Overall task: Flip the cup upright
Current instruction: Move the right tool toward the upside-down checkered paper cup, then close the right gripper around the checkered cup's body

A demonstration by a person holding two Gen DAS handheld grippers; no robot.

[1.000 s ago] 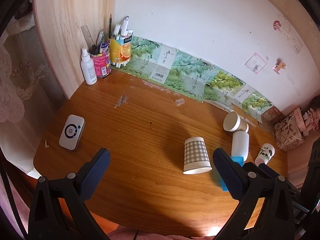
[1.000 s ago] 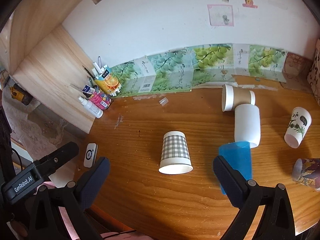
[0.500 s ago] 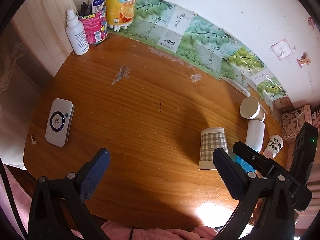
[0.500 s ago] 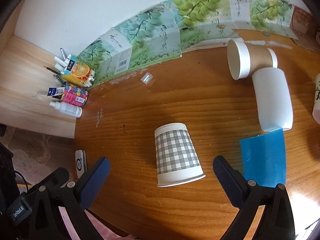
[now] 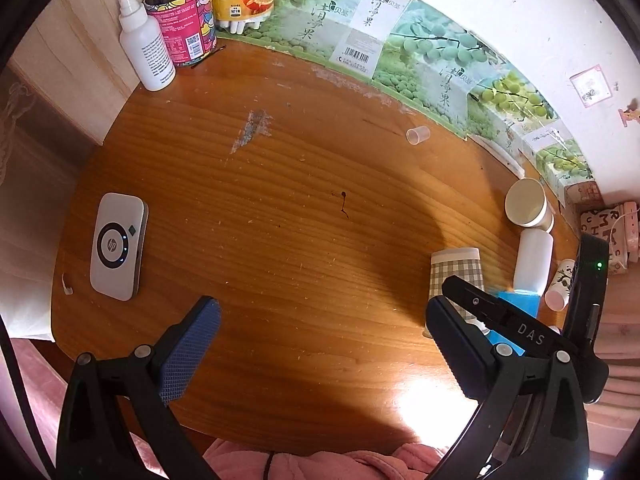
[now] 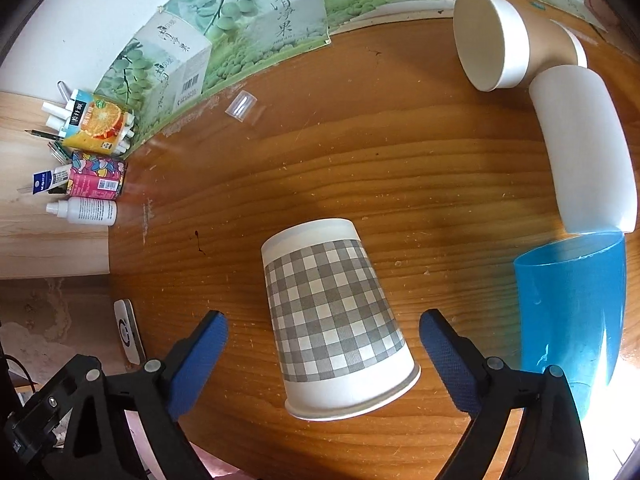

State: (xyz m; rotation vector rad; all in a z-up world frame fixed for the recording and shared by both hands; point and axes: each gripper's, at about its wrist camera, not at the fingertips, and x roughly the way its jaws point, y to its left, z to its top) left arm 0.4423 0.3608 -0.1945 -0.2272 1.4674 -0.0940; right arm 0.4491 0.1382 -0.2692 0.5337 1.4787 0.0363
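A grey checked paper cup point(image 6: 334, 316) stands upside down on the wooden table point(image 6: 360, 160), rim on the wood. My right gripper point(image 6: 324, 360) is open, its blue pads either side of the cup's lower part without touching it. In the left wrist view the same cup point(image 5: 456, 276) shows at the right, partly behind the right gripper's finger. My left gripper point(image 5: 316, 344) is open and empty over bare wood, left of the cup.
A blue cup point(image 6: 572, 304), a white cup point(image 6: 584, 148) and a brown cup point(image 6: 504, 40) lie on their sides at the right. A small clear cap point(image 6: 240, 106) lies near the back. A white HP device point(image 5: 116, 244), spray bottle point(image 5: 146, 58) and pen holders point(image 5: 182, 24) are at the left.
Both grippers have moved down and closer to the table. The right gripper has closed in on the checked cup, which now sits between its open fingers. The cup has not moved.
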